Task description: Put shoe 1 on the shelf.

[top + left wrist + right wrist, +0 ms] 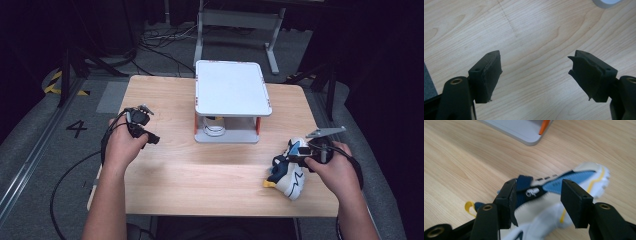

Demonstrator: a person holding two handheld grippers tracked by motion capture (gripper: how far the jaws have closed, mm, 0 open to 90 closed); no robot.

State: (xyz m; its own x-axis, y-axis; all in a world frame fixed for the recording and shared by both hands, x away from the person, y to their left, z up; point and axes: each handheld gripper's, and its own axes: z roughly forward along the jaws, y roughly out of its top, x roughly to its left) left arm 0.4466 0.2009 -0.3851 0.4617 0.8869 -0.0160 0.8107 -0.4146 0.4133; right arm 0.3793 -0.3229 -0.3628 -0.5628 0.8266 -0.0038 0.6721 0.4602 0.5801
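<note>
A white and blue sneaker (289, 175) with yellow trim lies on its side near the right front of the wooden table (200, 170). My right gripper (296, 159) hangs just over it, open. In the right gripper view the jaws straddle the sneaker's (579, 176) dark blue tongue and collar, and I cannot tell whether they touch it. My left gripper (142, 128) is at the table's left, open and with nothing in it. In the left gripper view it (536, 58) points at bare wood.
A white two-level rack (232, 87) with orange posts stands at the middle back of the table. A second white shoe (215, 125) sits on its lower shelf. The rack's base corner (524, 133) lies just beyond the sneaker. Cables trail off the table's left edge.
</note>
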